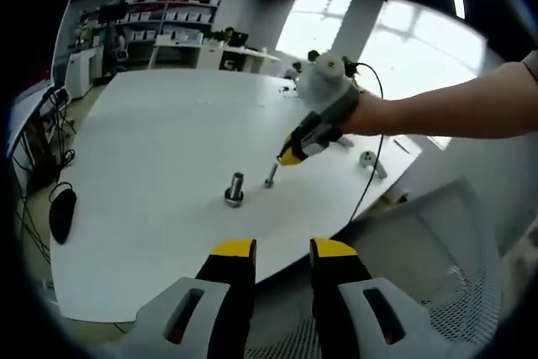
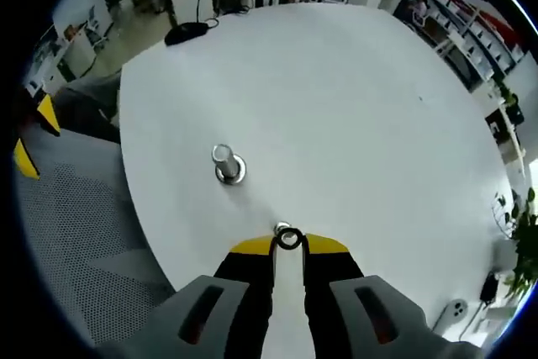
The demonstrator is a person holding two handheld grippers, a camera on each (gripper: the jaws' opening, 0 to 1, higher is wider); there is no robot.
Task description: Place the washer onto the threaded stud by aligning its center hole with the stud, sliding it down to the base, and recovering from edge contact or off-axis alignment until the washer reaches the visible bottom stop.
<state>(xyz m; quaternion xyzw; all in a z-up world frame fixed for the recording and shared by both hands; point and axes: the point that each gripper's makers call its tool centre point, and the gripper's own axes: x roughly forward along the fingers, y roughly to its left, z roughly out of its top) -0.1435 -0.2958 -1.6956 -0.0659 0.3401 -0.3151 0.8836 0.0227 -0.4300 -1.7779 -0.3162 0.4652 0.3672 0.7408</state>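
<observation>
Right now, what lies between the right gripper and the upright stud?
In the right gripper view, only bare white table lies between the right gripper, holding the washer, and the stud.

Two grippers: left gripper (image 1: 282, 250), right gripper (image 2: 288, 244). One white table (image 2: 353, 107). Three metal fasteners on it in the left gripper view: one upright threaded stud (image 1: 234, 188) with nut base, one smaller bolt (image 1: 271, 177) just beside it, one more piece (image 1: 371, 161) further off by the cable. One washer (image 2: 288, 239) at the right jaw tips. One mesh chair (image 2: 76, 233) at the table edge. One black computer mouse (image 1: 62, 213).
</observation>
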